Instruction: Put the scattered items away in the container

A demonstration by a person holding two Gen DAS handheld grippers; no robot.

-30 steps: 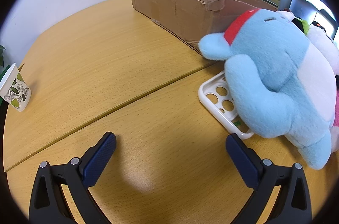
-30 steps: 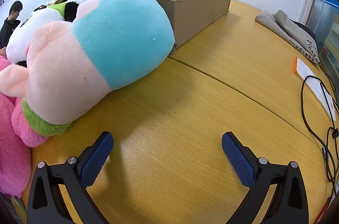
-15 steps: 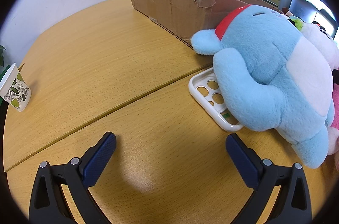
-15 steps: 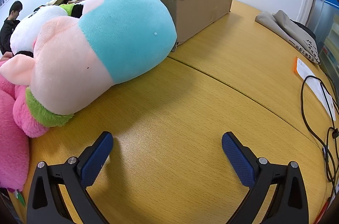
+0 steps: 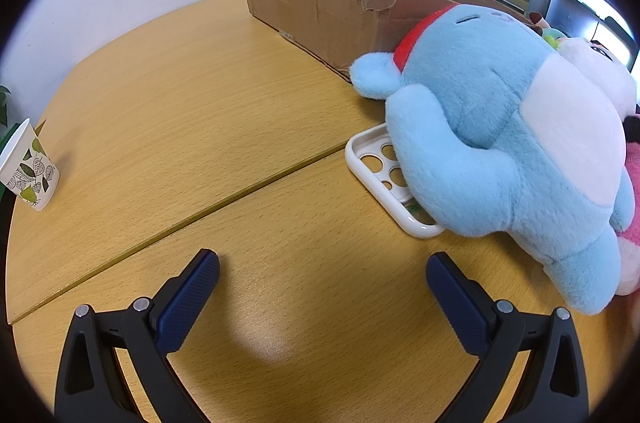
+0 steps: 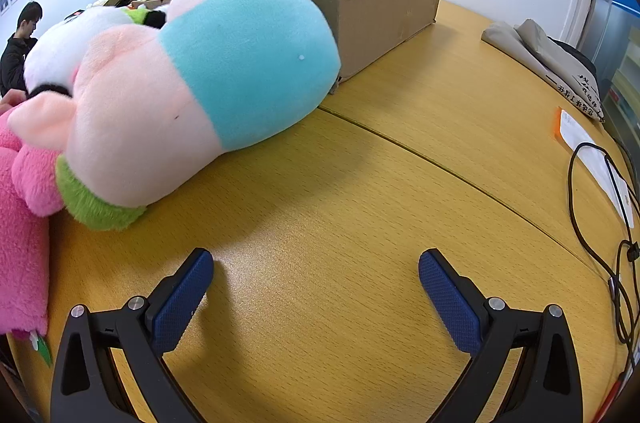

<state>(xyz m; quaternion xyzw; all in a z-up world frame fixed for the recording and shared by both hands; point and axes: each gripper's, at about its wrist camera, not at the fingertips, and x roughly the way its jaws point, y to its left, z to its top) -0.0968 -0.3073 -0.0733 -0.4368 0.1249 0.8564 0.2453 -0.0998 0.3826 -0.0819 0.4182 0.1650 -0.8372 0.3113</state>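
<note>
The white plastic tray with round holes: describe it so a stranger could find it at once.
Start at the cardboard box at the far side of the wooden table. Just in front of its near corner lies a light-blue plush toy, and the white tray sticks out from under it. It is the only hard, flat thing among soft toys.

Blue plush (image 5: 500, 127) lies (on its side) against cardboard box (image 5: 332, 11).

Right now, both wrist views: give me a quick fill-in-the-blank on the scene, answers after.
1. Both claws, left and right, are ____.
2. The blue plush toy lies partly on a white ____.
3. The cardboard box stands on a ____ table.
4. The paper cup has a ____ pattern.

Answers: open; tray; wooden; leaf
</note>
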